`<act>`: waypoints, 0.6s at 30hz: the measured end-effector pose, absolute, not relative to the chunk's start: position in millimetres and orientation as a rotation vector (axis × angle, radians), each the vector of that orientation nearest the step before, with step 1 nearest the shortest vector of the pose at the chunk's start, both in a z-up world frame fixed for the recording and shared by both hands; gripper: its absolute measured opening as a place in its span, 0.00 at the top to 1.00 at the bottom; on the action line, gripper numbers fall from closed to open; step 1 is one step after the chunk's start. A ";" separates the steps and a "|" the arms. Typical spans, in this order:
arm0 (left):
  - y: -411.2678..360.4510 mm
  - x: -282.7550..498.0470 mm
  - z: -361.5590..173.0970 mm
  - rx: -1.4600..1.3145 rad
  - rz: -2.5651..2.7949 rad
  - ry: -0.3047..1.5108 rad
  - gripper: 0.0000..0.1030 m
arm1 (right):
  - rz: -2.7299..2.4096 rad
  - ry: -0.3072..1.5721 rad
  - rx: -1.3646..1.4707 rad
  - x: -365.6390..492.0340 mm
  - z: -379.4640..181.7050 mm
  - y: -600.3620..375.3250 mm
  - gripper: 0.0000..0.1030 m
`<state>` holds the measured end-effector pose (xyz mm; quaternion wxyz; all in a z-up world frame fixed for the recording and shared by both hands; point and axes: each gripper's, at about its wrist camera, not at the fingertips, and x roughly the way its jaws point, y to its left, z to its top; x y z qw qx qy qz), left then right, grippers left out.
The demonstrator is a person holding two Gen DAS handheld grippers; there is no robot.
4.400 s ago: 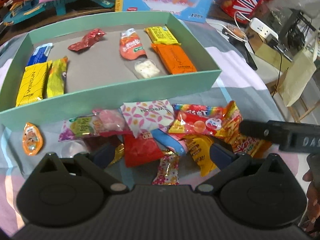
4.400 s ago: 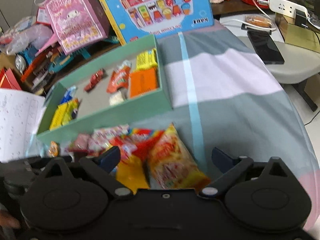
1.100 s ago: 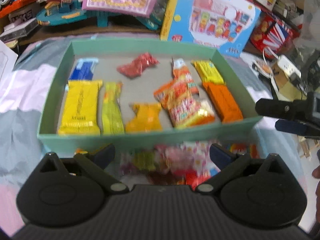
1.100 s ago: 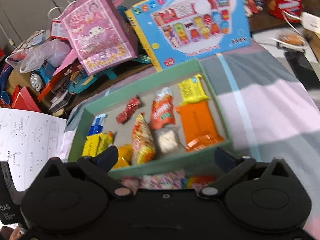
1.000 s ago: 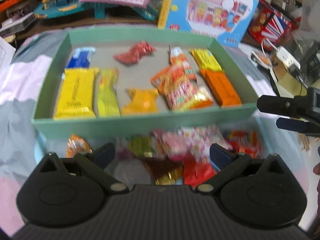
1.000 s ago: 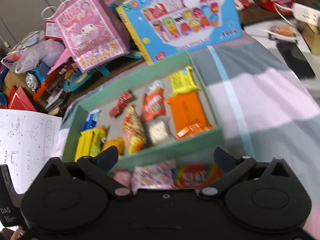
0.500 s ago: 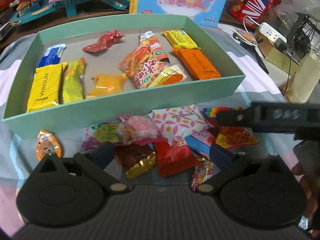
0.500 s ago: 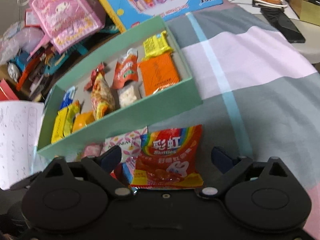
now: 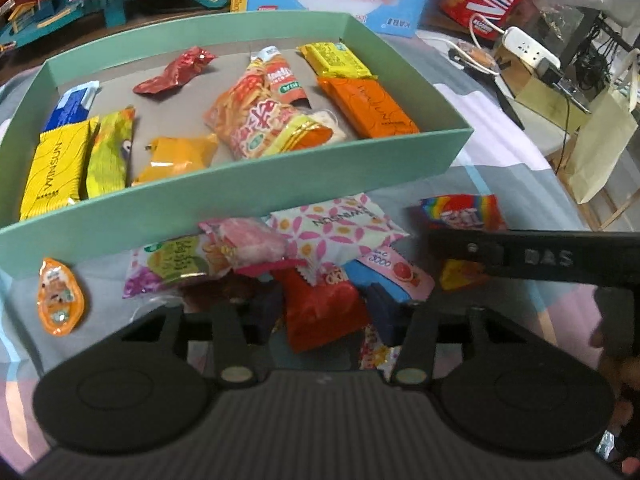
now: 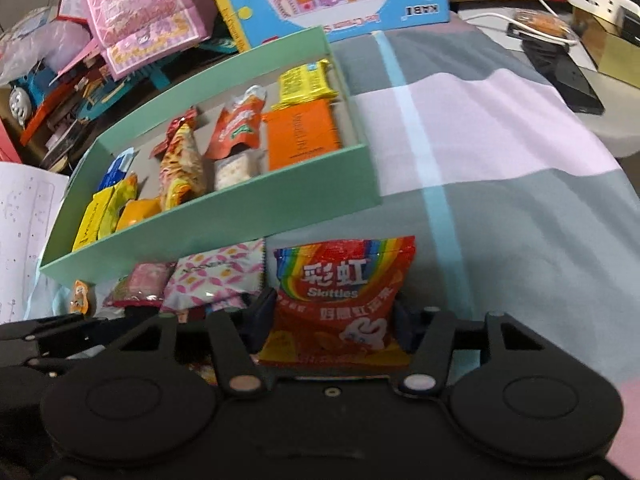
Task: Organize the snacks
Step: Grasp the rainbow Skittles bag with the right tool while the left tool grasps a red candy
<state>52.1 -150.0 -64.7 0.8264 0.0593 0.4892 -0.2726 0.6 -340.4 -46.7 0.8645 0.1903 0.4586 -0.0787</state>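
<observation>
The left gripper (image 9: 326, 310) is closing its jaws around a shiny red foil snack packet (image 9: 322, 312) in the loose pile in front of the shallow mint-green cardboard box (image 9: 256, 196). The right gripper (image 10: 332, 320) is closing likewise, its fingers flanking a red rainbow-striped Skittles bag (image 10: 342, 296) (whether either pair of pads already presses, I cannot tell). Both packets lie on the checked cloth (image 10: 500, 200).
</observation>
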 end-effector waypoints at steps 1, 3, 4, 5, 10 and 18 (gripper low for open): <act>-152.4 53.4 -65.8 0.126 -0.572 1.039 0.50 | -0.164 0.957 0.401 -2.0 -47.0 -342.3 0.44; -161.5 54.7 -67.4 0.154 -0.571 1.019 0.54 | -0.164 0.950 0.403 -9.3 -47.0 -346.8 0.44; -165.8 54.7 -68.4 0.178 -0.564 1.004 0.62 | -0.166 0.947 0.403 -9.3 -47.4 -346.9 0.44; -168.6 54.0 -68.3 0.200 -0.555 0.993 0.67 | -0.171 0.946 0.401 -8.8 -47.7 -345.1 0.44; -164.7 41.2 -66.3 0.203 -0.612 1.023 0.68 | -0.174 0.934 0.398 -13.0 -47.7 -342.4 0.44; -143.8 25.0 -52.0 0.151 -0.651 1.042 0.68 | -0.177 0.933 0.447 -23.7 -40.5 -341.0 0.47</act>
